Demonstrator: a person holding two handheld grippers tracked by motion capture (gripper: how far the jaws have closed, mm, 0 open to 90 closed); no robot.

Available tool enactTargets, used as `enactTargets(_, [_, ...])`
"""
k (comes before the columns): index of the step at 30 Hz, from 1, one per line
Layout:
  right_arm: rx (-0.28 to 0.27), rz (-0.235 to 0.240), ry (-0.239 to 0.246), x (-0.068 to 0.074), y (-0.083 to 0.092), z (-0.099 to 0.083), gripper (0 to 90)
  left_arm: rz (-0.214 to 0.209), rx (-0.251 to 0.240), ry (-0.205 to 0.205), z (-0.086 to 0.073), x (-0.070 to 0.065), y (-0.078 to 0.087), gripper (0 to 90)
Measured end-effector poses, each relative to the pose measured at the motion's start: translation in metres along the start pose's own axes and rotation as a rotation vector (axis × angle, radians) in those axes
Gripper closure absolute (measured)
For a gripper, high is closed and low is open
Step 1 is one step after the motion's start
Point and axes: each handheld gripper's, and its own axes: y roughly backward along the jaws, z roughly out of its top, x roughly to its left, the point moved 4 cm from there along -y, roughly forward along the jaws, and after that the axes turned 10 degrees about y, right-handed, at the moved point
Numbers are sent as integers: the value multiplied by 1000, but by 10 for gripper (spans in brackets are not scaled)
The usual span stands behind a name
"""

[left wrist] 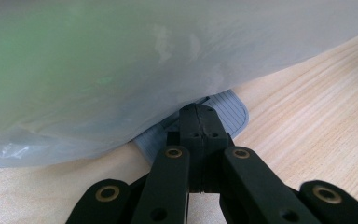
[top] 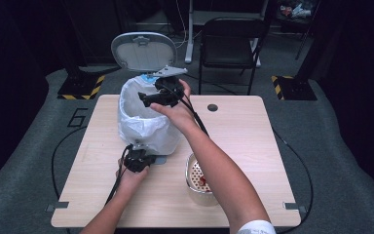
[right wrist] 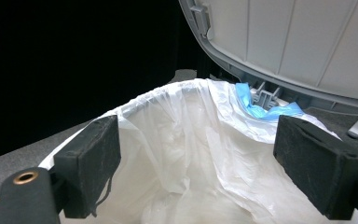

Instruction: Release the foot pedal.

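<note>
— Where does the pedal bin [top: 146, 124] stand?
— On the tabletop [top: 253, 126], far left part, its lid [top: 143, 50] raised behind it.
— And the bowl [top: 195, 183]?
— Near edge, right of the bin's pedal [left wrist: 223, 109].

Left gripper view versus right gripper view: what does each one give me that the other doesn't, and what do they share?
Left gripper view alone: the left gripper, jaws shut, pressing the grey ribbed pedal at the bin's foot, and the wooden table.

Right gripper view alone: the right gripper, jaws open with nothing between them, above the bin's mouth; the raised grey lid; and a blue strip at the hinge.

Both: the white bin liner, seen from outside in the left gripper view and from inside in the right.
</note>
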Motion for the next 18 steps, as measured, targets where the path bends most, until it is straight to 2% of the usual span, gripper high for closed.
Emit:
enactTargets(6, [-3,8,-2,2,4,2,166,2,5,-1,0,0,0,900])
enactTargets(7, [-11,0,18,2,8,3,184,0,-1,3,0,0,0,900])
enactTargets(14, [-40,4,47,4,28,5,207,1,1,1,0,0,0,900])
enactTargets(16, [-50,9,42,6,33,5,215,2,1,-1,0,0,0,900])
enactTargets(17, [-50,9,42,6,33,5,215,-26,11,-70,2,3,-1,900])
enactTargets(18, [-51,10,46,6,35,5,216,-25,5,-25,1,1,0,900])
